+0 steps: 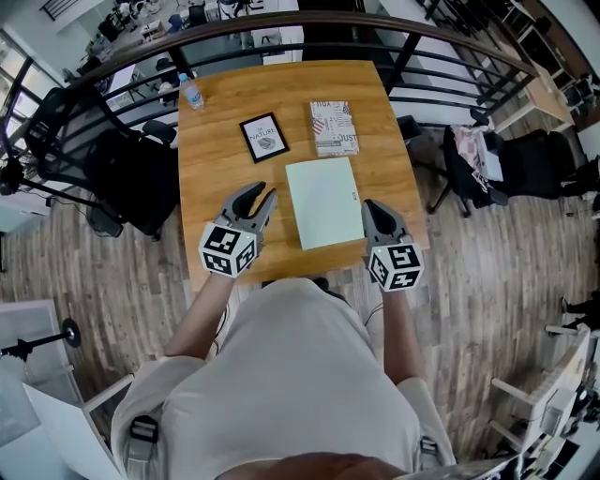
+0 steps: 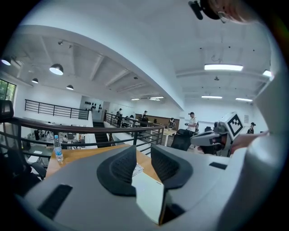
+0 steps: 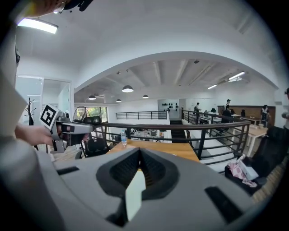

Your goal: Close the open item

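The pale green book [image 1: 324,202] lies shut and flat on the table [image 1: 216,159], cover up, near the table's edge closest to me. Its long axis runs from me toward the far edge, leaning slightly to the left at the far end. I cannot tell which side its spine is on.

I count one such book, two grippers, and three other things on the table. Just left of the book is my left gripper [image 1: 263,192], its jaws parted with nothing between them; in the left gripper view the book only shows beyond the gap. Just right of the book is my right gripper [image 1: 370,206], its jaws clenched tip to tip on nothing.

Beyond the book's far end lies one patterned book [image 1: 334,127]. To the left of that is one framed picture [image 1: 263,137], and one water bottle [image 1: 191,94] stands at the far left corner.

The table is light wood. A dark curved railing [image 1: 281,28] runs past its far end, a black office chair [image 1: 66,131] stands on the left, and the floor [image 1: 487,281] is wood plank.
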A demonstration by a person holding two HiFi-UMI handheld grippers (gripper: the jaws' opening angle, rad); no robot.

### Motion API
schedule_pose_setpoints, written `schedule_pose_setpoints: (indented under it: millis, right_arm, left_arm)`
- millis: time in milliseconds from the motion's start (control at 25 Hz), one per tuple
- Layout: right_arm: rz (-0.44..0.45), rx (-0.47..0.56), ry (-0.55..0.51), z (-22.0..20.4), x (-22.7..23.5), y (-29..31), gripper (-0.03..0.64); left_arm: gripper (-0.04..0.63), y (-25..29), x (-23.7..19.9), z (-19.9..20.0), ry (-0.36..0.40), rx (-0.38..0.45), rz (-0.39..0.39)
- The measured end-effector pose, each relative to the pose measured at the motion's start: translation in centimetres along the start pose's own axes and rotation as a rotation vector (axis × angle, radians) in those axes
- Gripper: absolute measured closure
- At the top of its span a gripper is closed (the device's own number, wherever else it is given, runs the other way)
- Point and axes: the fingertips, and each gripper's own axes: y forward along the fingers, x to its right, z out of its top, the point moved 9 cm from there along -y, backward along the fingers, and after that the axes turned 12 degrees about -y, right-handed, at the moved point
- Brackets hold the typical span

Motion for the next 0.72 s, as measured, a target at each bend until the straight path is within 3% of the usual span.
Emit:
schedule_pose_setpoints:
  millis: [720]
  right_arm:
    - [0.021,0.035,0.014,0.8,-0.3,-0.1,0.614]
  left_arm:
    - [0.581,-1.5,-0.2,0.6,-0.005,0.041,0.04]
